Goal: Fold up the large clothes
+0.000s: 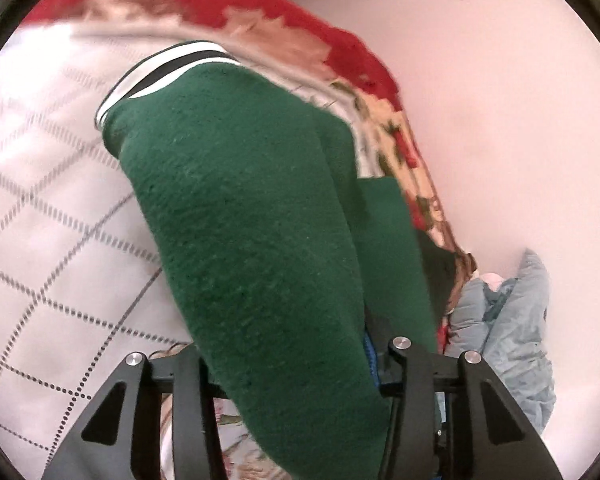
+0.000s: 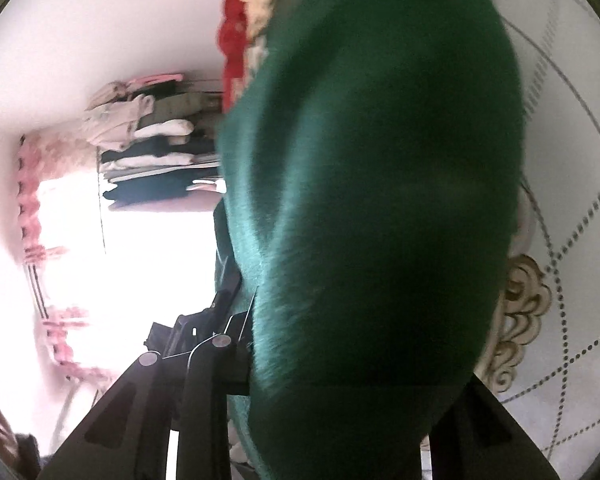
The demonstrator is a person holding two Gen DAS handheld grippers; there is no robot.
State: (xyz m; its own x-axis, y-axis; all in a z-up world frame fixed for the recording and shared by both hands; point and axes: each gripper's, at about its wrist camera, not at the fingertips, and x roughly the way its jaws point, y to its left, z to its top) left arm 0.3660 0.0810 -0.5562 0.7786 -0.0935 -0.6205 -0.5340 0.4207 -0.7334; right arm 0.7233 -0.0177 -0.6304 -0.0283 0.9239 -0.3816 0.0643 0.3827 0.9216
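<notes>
A large dark green knit garment (image 1: 252, 200) with a black-and-white striped band (image 1: 168, 68) at its far end hangs lifted over the bed. In the left wrist view it runs back between the fingers of my left gripper (image 1: 296, 360), which is shut on it; the fingertips are hidden under the cloth. In the right wrist view the same green garment (image 2: 380, 160) fills most of the picture and is blurred. It passes between the fingers of my right gripper (image 2: 332, 360), covers the right finger, and is clamped there.
A white quilted bed cover (image 1: 40, 200) lies below, with a red floral blanket (image 1: 260, 8) along its far edge. A light blue garment (image 1: 516, 320) lies by the pink wall (image 1: 500, 80). Shelves of folded clothes (image 2: 152, 152), a bright window (image 2: 100, 260) and a carved cream headboard (image 2: 520, 312) stand around.
</notes>
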